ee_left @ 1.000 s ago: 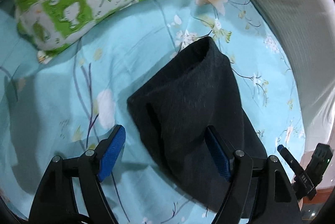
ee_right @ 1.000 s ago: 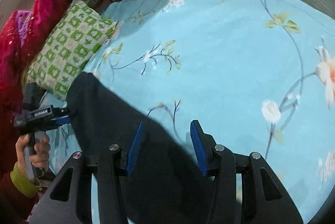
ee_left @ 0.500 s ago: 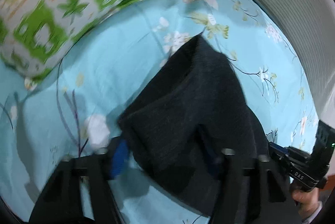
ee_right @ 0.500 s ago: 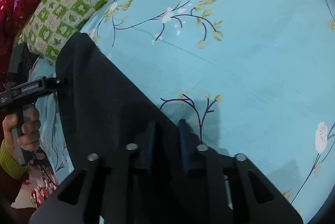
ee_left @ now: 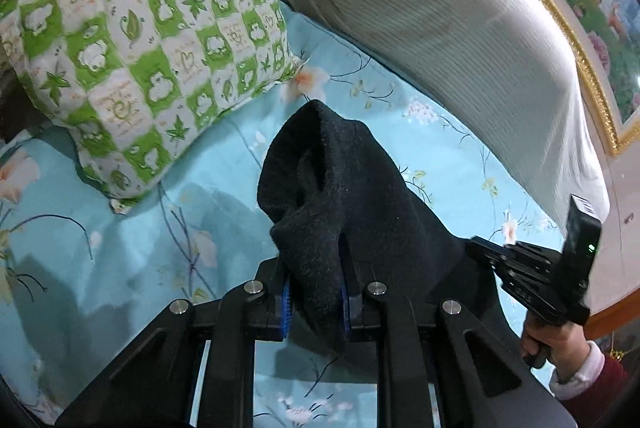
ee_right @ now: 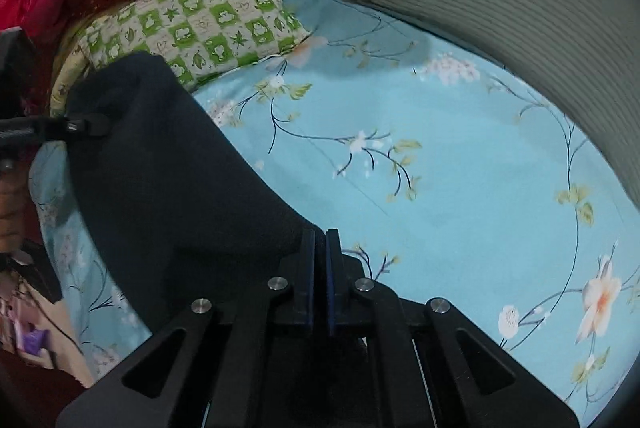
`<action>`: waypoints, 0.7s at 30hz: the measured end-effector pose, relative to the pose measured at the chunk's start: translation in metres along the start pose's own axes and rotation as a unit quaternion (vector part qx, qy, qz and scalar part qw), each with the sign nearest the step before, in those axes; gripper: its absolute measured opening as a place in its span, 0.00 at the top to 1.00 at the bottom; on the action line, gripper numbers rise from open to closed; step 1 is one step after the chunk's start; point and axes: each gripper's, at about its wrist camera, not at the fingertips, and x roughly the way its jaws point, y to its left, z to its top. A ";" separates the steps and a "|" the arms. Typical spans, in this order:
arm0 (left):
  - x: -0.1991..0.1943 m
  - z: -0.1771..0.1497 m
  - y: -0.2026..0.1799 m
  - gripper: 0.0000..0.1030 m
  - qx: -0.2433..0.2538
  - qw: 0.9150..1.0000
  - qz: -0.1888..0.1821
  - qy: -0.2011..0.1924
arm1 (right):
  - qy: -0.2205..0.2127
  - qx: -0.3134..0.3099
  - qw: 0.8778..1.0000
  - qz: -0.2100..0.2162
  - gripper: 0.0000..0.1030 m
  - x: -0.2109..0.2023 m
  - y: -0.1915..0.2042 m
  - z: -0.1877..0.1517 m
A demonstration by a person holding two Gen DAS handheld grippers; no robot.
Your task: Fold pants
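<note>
A bed with a pale blue floral sheet (ee_right: pixel 460 188) fills both views, a green checked pillow (ee_left: pixel 132 68) at its head. Dark pants (ee_left: pixel 344 212) hang lifted above the sheet, stretched between both claws. The left claw (ee_left: pixel 314 302) is clenched on a bunched thick edge; the right claw (ee_right: pixel 319 268) pinches the opposite corner, their long axis running between them.

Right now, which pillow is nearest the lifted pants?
The green-checked pillow, beside the pants held by left gripper and right gripper. The grey ribbed one lies along the far edge.
</note>
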 end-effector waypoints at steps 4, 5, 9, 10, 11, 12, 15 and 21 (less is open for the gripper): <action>0.018 -0.004 0.017 0.84 0.006 0.999 0.030 0.017 | 0.011 0.016 1.000 0.007 0.95 0.026 0.002 0.007; 0.025 -0.005 0.020 0.84 0.014 0.999 0.042 0.020 | 0.016 0.016 1.000 0.002 0.95 0.032 0.006 0.008; 0.062 -0.011 0.026 0.83 0.065 0.993 0.094 0.041 | 0.041 0.018 0.999 -0.017 0.95 0.062 0.011 0.004; 0.071 -0.014 0.026 0.83 0.080 0.990 0.108 0.050 | 0.048 0.025 0.998 -0.021 0.95 0.068 0.010 0.003; 0.078 -0.016 0.026 0.82 0.089 0.987 0.121 0.056 | 0.052 0.033 0.998 -0.024 0.95 0.072 0.009 0.003; 0.084 -0.017 0.027 0.80 0.098 0.984 0.136 0.064 | 0.055 0.043 0.997 -0.028 0.94 0.075 0.007 0.002; 0.094 -0.019 0.027 0.60 0.119 0.974 0.179 0.074 | 0.057 0.072 0.995 -0.047 0.82 0.071 0.002 -0.001; 0.068 -0.009 0.023 0.47 0.119 0.966 0.227 0.045 | 0.023 0.131 0.990 -0.048 0.61 0.022 -0.015 -0.025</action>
